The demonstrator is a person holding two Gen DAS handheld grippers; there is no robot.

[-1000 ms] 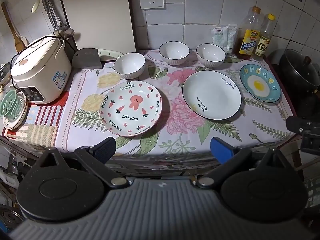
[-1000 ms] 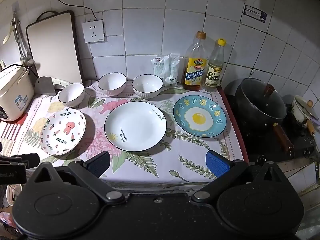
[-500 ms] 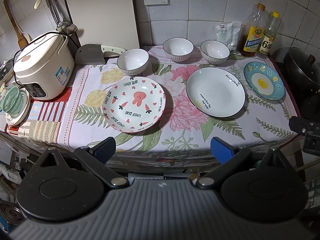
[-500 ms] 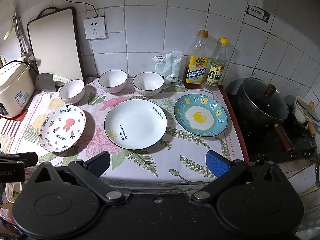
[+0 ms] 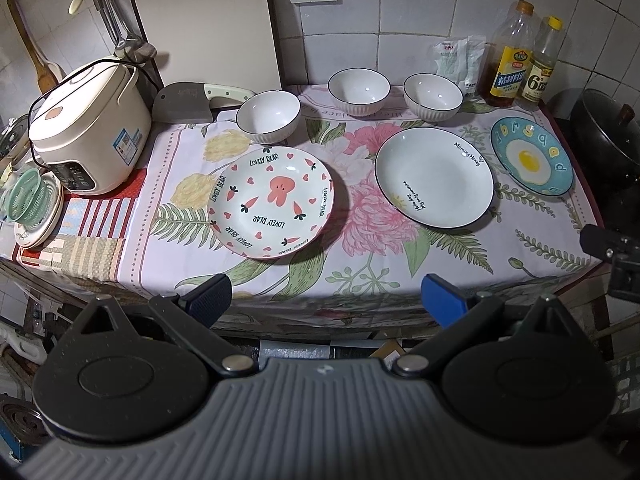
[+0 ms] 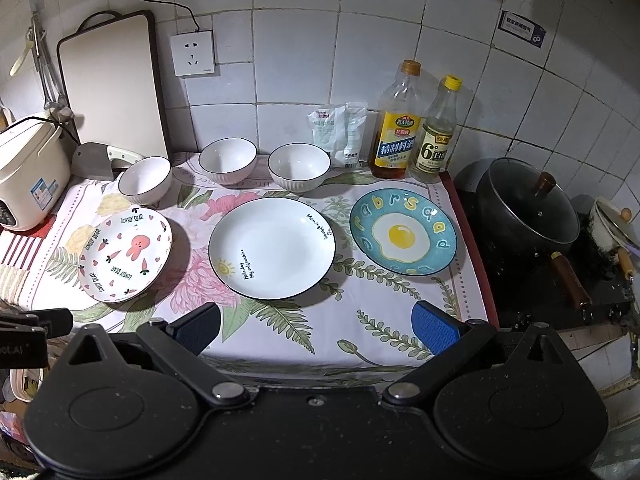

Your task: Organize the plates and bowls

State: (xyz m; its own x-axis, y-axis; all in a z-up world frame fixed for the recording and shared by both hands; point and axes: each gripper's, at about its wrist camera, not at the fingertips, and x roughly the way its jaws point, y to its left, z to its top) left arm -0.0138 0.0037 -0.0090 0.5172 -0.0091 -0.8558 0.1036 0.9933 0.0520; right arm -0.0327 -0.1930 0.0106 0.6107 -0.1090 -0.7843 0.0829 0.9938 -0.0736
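Three plates lie in a row on the flowered cloth: a rabbit plate [image 5: 272,202] [image 6: 126,254], a white plate [image 5: 434,176] [image 6: 272,248] and a blue egg plate [image 5: 532,155] [image 6: 402,237]. Three white bowls stand behind them: left [image 5: 268,117] [image 6: 145,180], middle [image 5: 359,91] [image 6: 227,161], right [image 5: 433,97] [image 6: 299,167]. My left gripper [image 5: 326,298] is open and empty at the counter's front edge, before the rabbit plate. My right gripper [image 6: 316,330] is open and empty, before the white plate.
A rice cooker [image 5: 86,126] stands at the left, a cleaver [image 5: 188,102] and cutting board [image 5: 208,24] behind it. Two bottles [image 6: 416,128] and a packet [image 6: 336,134] stand by the wall. A black pot [image 6: 524,208] sits on the stove at the right.
Both grippers have moved a little forward and up toward the counter; the dishes sit larger in view. Nothing on the counter has moved.
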